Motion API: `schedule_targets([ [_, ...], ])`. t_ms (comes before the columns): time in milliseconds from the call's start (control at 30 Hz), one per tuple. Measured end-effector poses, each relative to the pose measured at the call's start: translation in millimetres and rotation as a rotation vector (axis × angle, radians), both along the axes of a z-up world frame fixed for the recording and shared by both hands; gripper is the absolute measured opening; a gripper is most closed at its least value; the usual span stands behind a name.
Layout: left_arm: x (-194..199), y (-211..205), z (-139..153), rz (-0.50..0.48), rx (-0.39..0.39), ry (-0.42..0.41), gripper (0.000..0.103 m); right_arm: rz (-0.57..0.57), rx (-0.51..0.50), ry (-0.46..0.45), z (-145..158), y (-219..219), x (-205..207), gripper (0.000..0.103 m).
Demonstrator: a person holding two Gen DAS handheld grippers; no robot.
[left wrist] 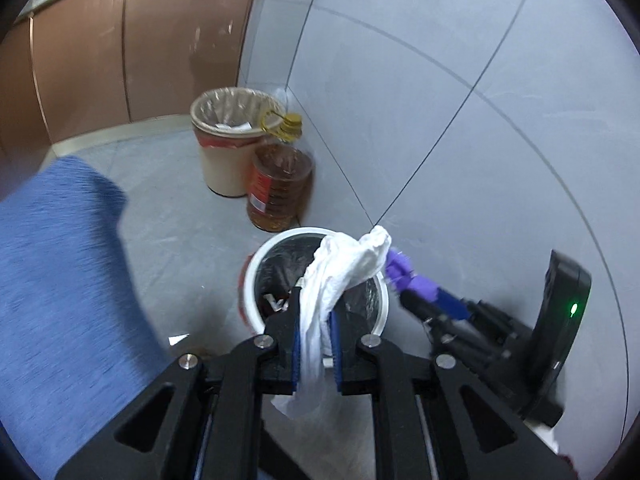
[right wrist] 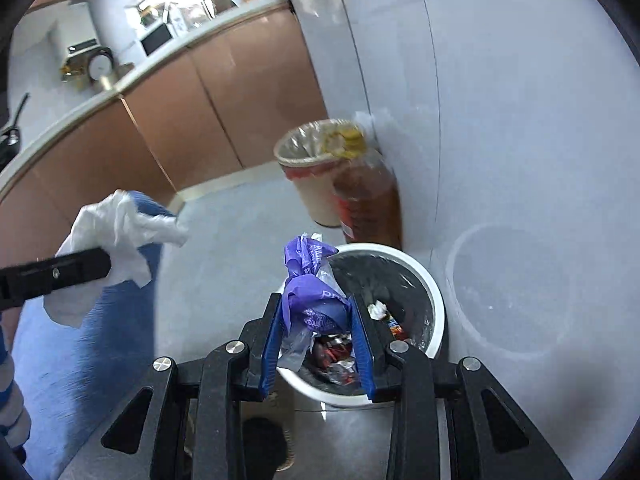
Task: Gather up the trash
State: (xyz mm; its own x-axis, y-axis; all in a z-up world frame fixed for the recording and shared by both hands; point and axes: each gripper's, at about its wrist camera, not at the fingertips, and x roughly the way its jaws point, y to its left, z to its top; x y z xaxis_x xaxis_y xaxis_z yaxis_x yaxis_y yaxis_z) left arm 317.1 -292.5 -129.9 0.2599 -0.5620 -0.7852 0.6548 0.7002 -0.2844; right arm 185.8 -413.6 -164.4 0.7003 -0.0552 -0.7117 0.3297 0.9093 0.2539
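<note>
Hovering over the round white bin with the black liner (right wrist: 434, 300) right now, both hands loaded. Left gripper (left wrist: 316, 312) is pinching a crumpled white paper tissue (left wrist: 344, 268), which sits above the rim with its tail dangling down between the blue pads. Right gripper (right wrist: 316, 320) is clamped on a scrunched purple plastic wrapper (right wrist: 312, 296) with some clear film hanging off it, just over the near edge of the bin. Inside there's already a pile of shiny wrappers.

Worry from here: both pieces are light and floppy, so if the jaws let go while they're sitting over the rim instead of the middle, stuff could drape on the edge or drift onto the grey tiled floor (left wrist: 192, 208). The tissue might also cling to the pads. A beige bin with a clear liner (left wrist: 224, 148) and a big amber oil bottle (left wrist: 276, 188) stand just behind, against the wall.
</note>
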Motion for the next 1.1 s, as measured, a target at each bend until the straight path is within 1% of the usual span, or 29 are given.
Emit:
schedule_targets([
  [67,6.7,-16.6,-10.2,-0.005,0.011,0.008,0.012,-0.009,0.001,0.019,-12.2,-5.7,7.9,0.032],
  [133,13.3,-31.5,-22.5,-0.006,0.024,0.025,0.016,-0.015,-0.012,0.036,-20.6,-9.8,14.6,0.032],
  [200,20.5,-40.8,-32.5,-0.004,0.026,0.048,0.029,-0.024,-0.030,0.056,-29.7,-13.9,20.0,0.033],
  [233,23.5,-45.1,-37.2,-0.002,0.027,0.056,0.033,-0.029,-0.035,0.066,-33.7,-15.8,22.1,0.034],
  [267,26.2,-48.4,-42.1,0.004,0.030,0.060,0.040,-0.036,-0.039,0.077,-38.8,-18.5,23.6,0.039],
  [300,27.9,-50.1,-45.6,0.009,0.031,0.063,0.044,-0.046,-0.051,0.089,-43.5,-20.8,25.1,0.044],
  [333,30.0,-50.4,-48.6,0.014,0.026,0.070,0.044,-0.058,-0.067,0.100,-48.8,-23.6,26.4,0.053],
  [367,30.8,-49.7,-50.0,0.016,0.021,0.075,0.044,-0.066,-0.075,0.109,-51.5,-24.6,26.4,0.055],
  [467,29.4,-43.0,-49.2,0.024,0.015,0.071,0.044,-0.078,-0.079,0.127,-56.4,-25.7,20.9,0.055],
  [567,28.0,-32.1,-42.3,0.054,0.008,0.043,0.044,-0.074,-0.086,0.130,-52.2,-19.5,15.7,0.055],
  [633,19.5,-16.6,-29.5,0.084,-0.004,0.002,0.044,-0.068,-0.091,0.115,-42.7,-12.3,11.2,0.055],
  [667,15.2,-10.1,-23.2,0.097,-0.005,-0.021,0.044,-0.063,-0.105,0.102,-33.3,-5.9,7.5,0.056],
  [700,8.0,-0.5,-13.7,0.117,-0.003,-0.055,0.044,-0.060,-0.113,0.092,-26.9,-3.1,9.6,0.057],
  [800,-9.4,26.4,13.0,0.165,-0.003,-0.140,0.044,-0.041,-0.130,0.034,4.4,14.3,2.5,0.061],
  [867,-22.5,45.8,30.4,0.197,-0.003,-0.187,0.045,-0.018,-0.151,-0.007,28.2,31.0,-5.5,0.065],
  [900,-32.0,60.1,41.4,0.224,-0.005,-0.216,0.051,-0.006,-0.157,-0.024,37.6,39.0,-9.4,0.067],
  [967,-46.5,83.4,57.4,0.276,0.000,-0.262,0.057,0.024,-0.178,-0.061,60.3,61.6,-20.4,0.073],
  [1033,-61.8,107.1,71.1,0.324,0.006,-0.314,0.061,0.047,-0.193,-0.092,79.3,83.2,-31.1,0.076],
  [1100,-77.6,132.7,82.3,0.377,0.021,-0.366,0.067,0.066,-0.200,-0.119,92.6,100.9,-38.6,0.081],
])
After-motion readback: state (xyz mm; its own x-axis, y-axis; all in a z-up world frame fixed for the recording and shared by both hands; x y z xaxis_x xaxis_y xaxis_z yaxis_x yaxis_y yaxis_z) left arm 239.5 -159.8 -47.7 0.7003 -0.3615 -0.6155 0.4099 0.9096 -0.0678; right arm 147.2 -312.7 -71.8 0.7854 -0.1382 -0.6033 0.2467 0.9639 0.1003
